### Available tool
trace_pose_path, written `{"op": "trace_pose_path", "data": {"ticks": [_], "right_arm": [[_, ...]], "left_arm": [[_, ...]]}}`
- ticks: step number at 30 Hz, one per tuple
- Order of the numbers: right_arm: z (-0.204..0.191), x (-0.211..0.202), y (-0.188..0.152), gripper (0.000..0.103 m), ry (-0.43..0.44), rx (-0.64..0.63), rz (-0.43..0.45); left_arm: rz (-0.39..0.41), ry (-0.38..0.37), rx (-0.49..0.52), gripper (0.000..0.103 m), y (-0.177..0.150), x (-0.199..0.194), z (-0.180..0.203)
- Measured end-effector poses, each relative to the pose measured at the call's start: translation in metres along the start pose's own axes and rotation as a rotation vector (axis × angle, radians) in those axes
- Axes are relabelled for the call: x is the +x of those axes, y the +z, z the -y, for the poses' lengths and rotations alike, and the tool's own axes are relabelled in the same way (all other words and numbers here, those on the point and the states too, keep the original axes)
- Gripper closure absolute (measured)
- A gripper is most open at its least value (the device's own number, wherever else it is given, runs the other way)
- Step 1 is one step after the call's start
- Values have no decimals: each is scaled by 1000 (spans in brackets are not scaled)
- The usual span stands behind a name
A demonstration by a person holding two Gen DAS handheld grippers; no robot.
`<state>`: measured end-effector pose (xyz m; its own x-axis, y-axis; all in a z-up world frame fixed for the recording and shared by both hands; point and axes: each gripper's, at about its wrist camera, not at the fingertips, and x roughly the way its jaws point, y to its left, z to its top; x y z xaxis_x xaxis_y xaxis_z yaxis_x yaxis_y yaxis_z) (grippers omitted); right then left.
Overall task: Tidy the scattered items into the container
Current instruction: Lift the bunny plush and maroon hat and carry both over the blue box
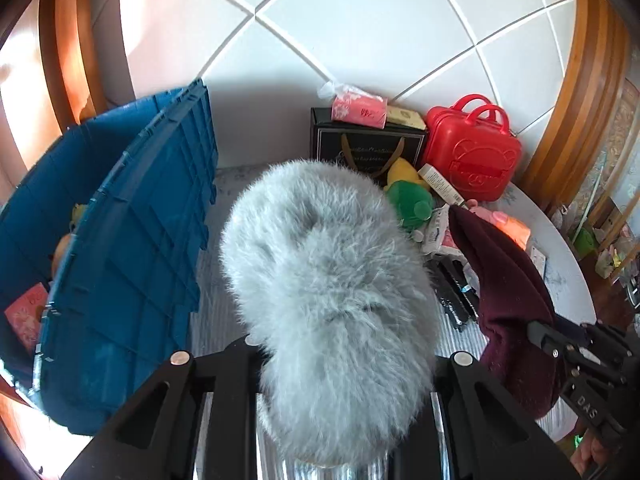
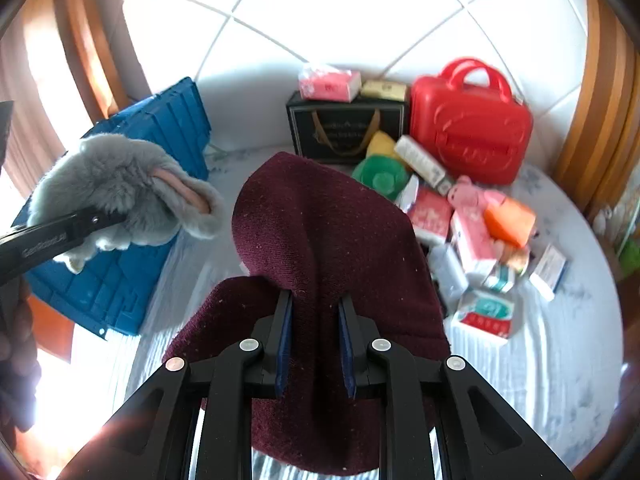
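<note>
A fluffy grey plush rabbit (image 1: 328, 280) fills the middle of the left wrist view. My left gripper (image 1: 321, 292) is shut on it, and its fur hides the fingers. The right wrist view shows the same rabbit (image 2: 120, 192) hanging above the blue crate's wall, one pink-lined ear drooping. My right gripper (image 2: 316, 298) is shut on a dark maroon knitted cloth (image 2: 328, 220), pinched between its blue pads. The cloth (image 1: 508, 280) hangs to the right of the rabbit. The blue plastic crate (image 1: 132, 240) stands at the left with a few items inside.
A red carry case (image 2: 472, 128) and a black gift box (image 2: 344, 128) stand against the tiled wall. Green and yellow toys (image 2: 380, 172), a pink pig toy (image 2: 472, 196) and several tissue packs (image 2: 472, 240) lie scattered on the white-covered round table (image 2: 552, 360).
</note>
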<state>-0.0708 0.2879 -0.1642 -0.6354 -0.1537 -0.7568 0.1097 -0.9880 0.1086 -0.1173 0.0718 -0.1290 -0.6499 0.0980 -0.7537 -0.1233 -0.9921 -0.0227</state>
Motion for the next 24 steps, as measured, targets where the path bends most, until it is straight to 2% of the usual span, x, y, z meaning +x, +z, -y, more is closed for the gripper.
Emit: {"op": "trace_pose_path", "data": {"ticks": [11, 24], "right_arm": [[-10, -65, 12, 83, 16, -19, 86], [-41, -104, 17, 83, 47, -2, 109]], "left_arm": [[77, -3, -15, 82, 3, -69, -3], [151, -26, -9, 82, 20, -103, -31]]}}
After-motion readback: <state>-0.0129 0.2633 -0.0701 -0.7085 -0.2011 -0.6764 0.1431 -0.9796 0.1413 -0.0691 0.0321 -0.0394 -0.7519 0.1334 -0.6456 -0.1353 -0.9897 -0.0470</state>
